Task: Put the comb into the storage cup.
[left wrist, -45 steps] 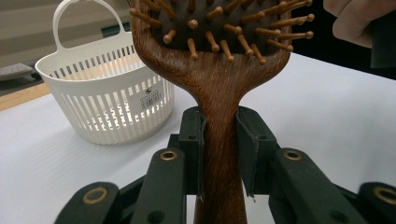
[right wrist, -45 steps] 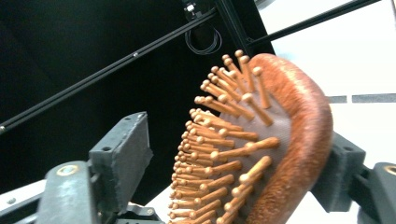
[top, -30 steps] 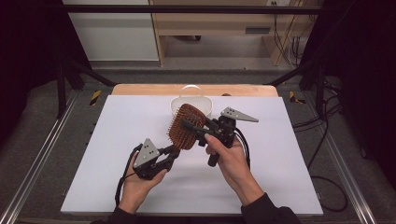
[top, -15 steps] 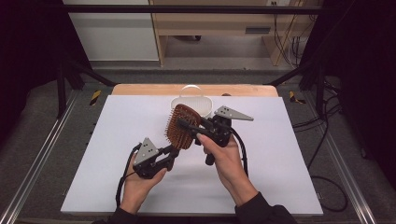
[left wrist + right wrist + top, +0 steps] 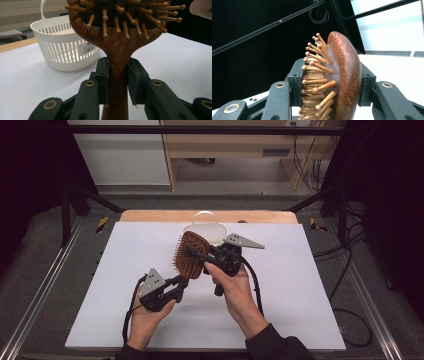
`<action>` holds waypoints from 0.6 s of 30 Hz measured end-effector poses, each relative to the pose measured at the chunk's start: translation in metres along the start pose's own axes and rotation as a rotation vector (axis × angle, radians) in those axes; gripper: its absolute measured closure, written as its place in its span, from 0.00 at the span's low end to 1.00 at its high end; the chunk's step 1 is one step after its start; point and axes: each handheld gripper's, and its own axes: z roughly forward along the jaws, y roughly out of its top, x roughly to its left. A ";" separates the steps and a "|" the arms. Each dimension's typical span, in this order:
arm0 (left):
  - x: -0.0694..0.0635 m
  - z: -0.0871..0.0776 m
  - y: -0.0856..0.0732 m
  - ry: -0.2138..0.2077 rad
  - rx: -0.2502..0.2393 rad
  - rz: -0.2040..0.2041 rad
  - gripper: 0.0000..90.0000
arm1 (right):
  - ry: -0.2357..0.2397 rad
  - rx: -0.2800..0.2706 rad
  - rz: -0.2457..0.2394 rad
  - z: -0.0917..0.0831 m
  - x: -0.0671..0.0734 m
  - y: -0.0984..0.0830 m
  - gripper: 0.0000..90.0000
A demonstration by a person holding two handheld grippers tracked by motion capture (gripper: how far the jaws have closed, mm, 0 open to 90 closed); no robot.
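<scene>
Right gripper (image 5: 196, 254) jaws just closed onto head of brown wooden paddle hairbrush (image 5: 190, 255); left gripper (image 5: 181, 283) clamps handle. Brush aloft above white surface (image 5: 300, 285), long axis up-away toward white slatted plastic basket (image 5: 210, 229).

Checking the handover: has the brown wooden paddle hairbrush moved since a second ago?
Yes. The brown wooden paddle hairbrush has shifted slightly left and toward the person, showing more of the white slatted plastic basket behind it.

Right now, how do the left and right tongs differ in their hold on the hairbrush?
The left tongs clamp the hairbrush by its narrow wooden handle; the right tongs, having just been closing, grip its wide head, one pad on the bristles, one on the back. The left sits low, the right higher. Both are shut on it.
</scene>
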 end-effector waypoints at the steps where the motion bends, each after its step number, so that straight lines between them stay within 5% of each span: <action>1: 0.001 0.000 0.000 0.002 -0.006 -0.001 0.80 | 0.001 -0.002 0.002 0.001 0.000 0.000 0.57; 6: 0.004 -0.003 -0.001 -0.005 -0.025 -0.018 0.77 | -0.007 -0.004 0.016 0.005 -0.001 0.002 0.57; 18: 0.008 -0.018 -0.012 0.089 -0.082 -0.022 0.47 | -0.068 -0.028 0.003 0.016 -0.012 0.007 0.57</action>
